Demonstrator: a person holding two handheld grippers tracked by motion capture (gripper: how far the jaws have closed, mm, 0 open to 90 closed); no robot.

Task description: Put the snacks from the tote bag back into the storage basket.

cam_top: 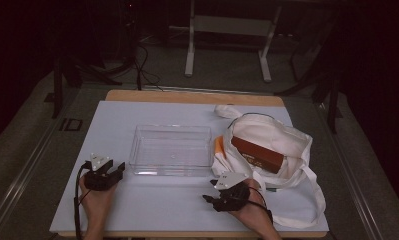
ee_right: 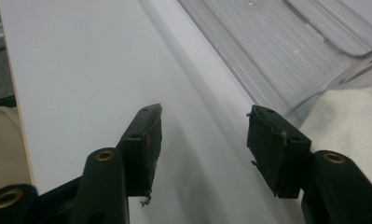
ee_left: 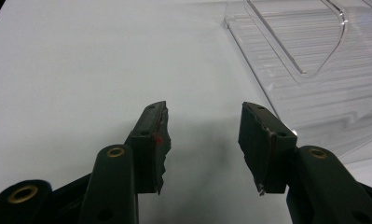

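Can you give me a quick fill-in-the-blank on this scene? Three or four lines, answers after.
1. The clear plastic tray is ____ inside.
2. The brown box lies in the white ____.
3. The left hand-held gripper has its jaws ____.
4. The tote bag lies on the ____ side of the tray in the high view.

Answers: empty; tote bag; open; right

We take this for a lab or recording studio rather than a home. A white work board [cam_top: 137, 200] covers a wooden table [cam_top: 194, 97] standing on grey carpet [cam_top: 32, 150], dark curtains [cam_top: 17, 45] close the surroundings, cables [cam_top: 144, 70] trail across the floor, and a white metal desk frame [cam_top: 227, 30] stands behind.
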